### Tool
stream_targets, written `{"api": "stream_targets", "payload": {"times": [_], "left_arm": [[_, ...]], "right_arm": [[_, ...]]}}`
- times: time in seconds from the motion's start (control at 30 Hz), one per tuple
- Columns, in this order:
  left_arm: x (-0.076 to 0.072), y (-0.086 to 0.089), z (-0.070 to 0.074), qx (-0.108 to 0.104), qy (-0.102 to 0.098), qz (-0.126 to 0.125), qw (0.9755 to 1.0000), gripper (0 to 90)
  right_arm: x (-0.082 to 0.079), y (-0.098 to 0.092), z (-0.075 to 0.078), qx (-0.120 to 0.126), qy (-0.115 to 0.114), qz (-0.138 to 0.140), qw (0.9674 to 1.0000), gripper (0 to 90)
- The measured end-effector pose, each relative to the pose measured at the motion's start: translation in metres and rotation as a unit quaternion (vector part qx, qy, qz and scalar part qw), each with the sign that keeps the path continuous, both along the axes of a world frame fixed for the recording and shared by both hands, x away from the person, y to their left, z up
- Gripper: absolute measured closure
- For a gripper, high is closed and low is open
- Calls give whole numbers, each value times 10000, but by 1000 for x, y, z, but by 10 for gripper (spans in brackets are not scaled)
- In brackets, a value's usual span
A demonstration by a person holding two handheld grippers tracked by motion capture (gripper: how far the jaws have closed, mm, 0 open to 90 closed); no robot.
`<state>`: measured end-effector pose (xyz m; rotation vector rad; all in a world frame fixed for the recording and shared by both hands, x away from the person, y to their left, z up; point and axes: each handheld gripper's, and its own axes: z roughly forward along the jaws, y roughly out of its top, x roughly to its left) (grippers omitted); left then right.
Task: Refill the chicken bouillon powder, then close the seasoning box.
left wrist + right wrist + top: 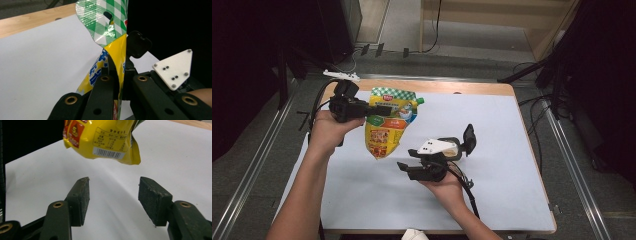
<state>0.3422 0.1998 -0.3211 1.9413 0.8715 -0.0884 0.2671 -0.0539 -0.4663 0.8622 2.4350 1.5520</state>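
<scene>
Just one pouch (388, 125); left gripper (379, 111) jaws pinching it; right gripper (113, 195) jaws spread, seemingly empty.

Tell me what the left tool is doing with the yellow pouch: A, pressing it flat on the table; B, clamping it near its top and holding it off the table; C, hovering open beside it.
B: the left tool is shut on the pouch below its green checked top, and the pouch hangs above the table.
</scene>
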Motion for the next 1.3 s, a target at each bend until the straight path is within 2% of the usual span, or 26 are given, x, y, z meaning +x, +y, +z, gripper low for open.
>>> {"api": "stream_targets", "payload": {"times": [0.33, 0.6, 0.7, 0.83, 0.87, 0.9, 0.93, 1.07, 1.1, 1.17, 1.2, 1.3], "left_arm": [[15, 7, -17, 81, -37, 323, 9994, 900], [27, 10, -37, 132, -150, 455, 9988, 900], [32, 13, -45, 148, -113, 524, 9985, 900], [37, 14, -56, 353, -24, 586, 9977, 900], [38, 15, -58, 305, -37, 541, 9981, 900], [38, 16, -59, 222, -79, 528, 9983, 900], [38, 16, -59, 237, -101, 532, 9983, 900], [39, 19, -59, 169, 8, 494, 9986, 891], [38, 20, -57, 157, -23, 521, 9985, 874], [37, 22, -55, -14, -29, 519, 9986, 808], [37, 23, -53, -26, -20, 482, 9988, 792], [35, 22, -51, 127, -98, 494, 9986, 759]], "right_arm": [[-1, 2, -1, -28, 91, 113, 9999, 439], [-1, 1, -1, -36, 118, 114, 9999, 439], [-1, 1, -1, -32, 128, 114, 9998, 438], [-1, 0, -1, -35, 127, 104, 9999, 438], [-1, -1, -1, -38, 138, 84, 9999, 438], [-1, -2, -1, -25, 130, 88, 9999, 438], [-1, -2, -1, -18, 137, 78, 9999, 438], [-2, -3, -1, -27, 145, 66, 9999, 439], [-2, -3, -1, -27, 144, 65, 9999, 439], [-2, -2, -1, -42, 120, 77, 9999, 439], [-2, -2, -2, -51, 131, 81, 9999, 439], [-2, -1, -3, -80, 137, 99, 9998, 439]]}}
